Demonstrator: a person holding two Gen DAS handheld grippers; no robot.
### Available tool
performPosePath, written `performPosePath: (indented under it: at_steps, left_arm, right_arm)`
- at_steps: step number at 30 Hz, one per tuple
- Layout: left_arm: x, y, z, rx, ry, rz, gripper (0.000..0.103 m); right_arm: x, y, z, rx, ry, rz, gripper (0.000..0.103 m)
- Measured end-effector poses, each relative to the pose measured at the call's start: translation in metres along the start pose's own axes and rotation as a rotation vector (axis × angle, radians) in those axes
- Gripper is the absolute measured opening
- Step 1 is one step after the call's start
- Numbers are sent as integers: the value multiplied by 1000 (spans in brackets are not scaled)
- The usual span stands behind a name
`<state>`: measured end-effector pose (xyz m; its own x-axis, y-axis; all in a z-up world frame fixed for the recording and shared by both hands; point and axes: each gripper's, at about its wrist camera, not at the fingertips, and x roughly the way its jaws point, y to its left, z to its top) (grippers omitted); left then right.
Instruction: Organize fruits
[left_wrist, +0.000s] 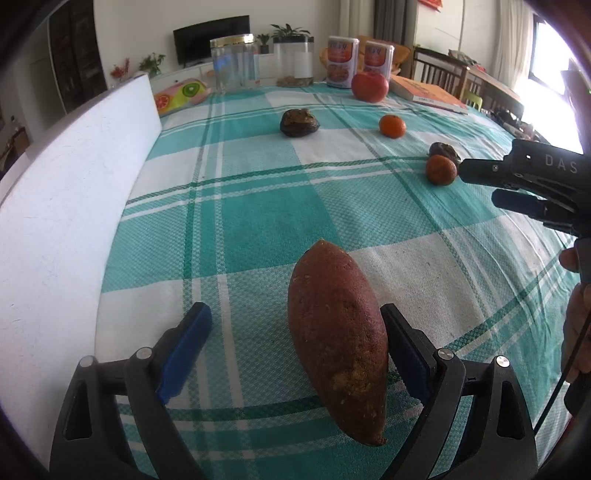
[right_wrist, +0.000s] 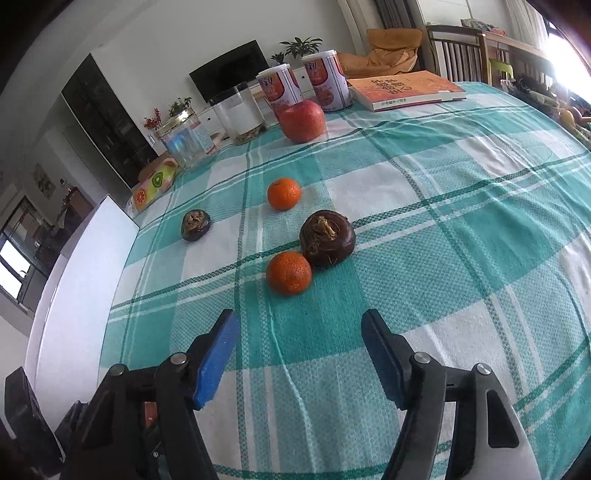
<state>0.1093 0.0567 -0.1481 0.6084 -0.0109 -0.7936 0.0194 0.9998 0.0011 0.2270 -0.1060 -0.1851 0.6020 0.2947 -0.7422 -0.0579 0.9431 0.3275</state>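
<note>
A reddish-brown sweet potato (left_wrist: 336, 339) lies on the green checked tablecloth (left_wrist: 258, 221) between the fingers of my left gripper (left_wrist: 295, 321). That gripper is open: its right pad is at the potato's side and its left pad stands well clear. My right gripper (right_wrist: 299, 354) is open with only cloth between its fingers. It points at a mandarin (right_wrist: 289, 273) that touches a dark water chestnut (right_wrist: 327, 238). Farther off sit a second mandarin (right_wrist: 283, 193), a second water chestnut (right_wrist: 195, 225) and a red apple (right_wrist: 301, 120). In the left wrist view the right gripper (left_wrist: 480, 186) hovers beside the near mandarin (left_wrist: 440, 170).
A white foam board (left_wrist: 74, 221) stands along the table's left side. At the far edge are a clear jar (left_wrist: 233, 62), two printed cans (left_wrist: 342, 61), an orange book (left_wrist: 428, 92) and a fruit-patterned box (left_wrist: 181, 94). A hand (left_wrist: 576, 314) shows at the right.
</note>
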Motion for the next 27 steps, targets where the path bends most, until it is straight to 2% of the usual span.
performPosePath:
  at_steps: [4,7,11,13,15,18,21,22,26,27]
  left_arm:
    - [0,0,0,0,0,0,93]
    - [0,0,0,0,0,0,93]
    - [0,0,0,0,0,0,93]
    - [0,0,0,-1,0,-3,93]
    - [-1,1,-1,-6,-2,-16,93]
    - [-8,4,-4,14,23,-49,90]
    - [-20,12,-7,-24,19,-107,90]
    - [-22,13,-6,-27,20,-113,87]
    - [-19,10,-2,-36,58,-200,53]
    - [-20,7,-1,-33,59,-209,47]
  right_arm:
    - [22,1,13,42,11,2,60]
    - [34,5,17,45,17,3,52]
    - [35,3,18,38,0,-5,32]
    - [27,0,14,40,-8,-5,31]
    - [15,-4,5,40,-2,32,31]
    - [-15,-7,-20,11,-1,56,31]
    - [-43,-13,-52,-7,-20,57,31]
    - [-50,-16,-62,-3,-26,54,31]
    - [-63,-26,-97,35,-47,49,31]
    - [-65,-27,-101,42,-44,57,31]
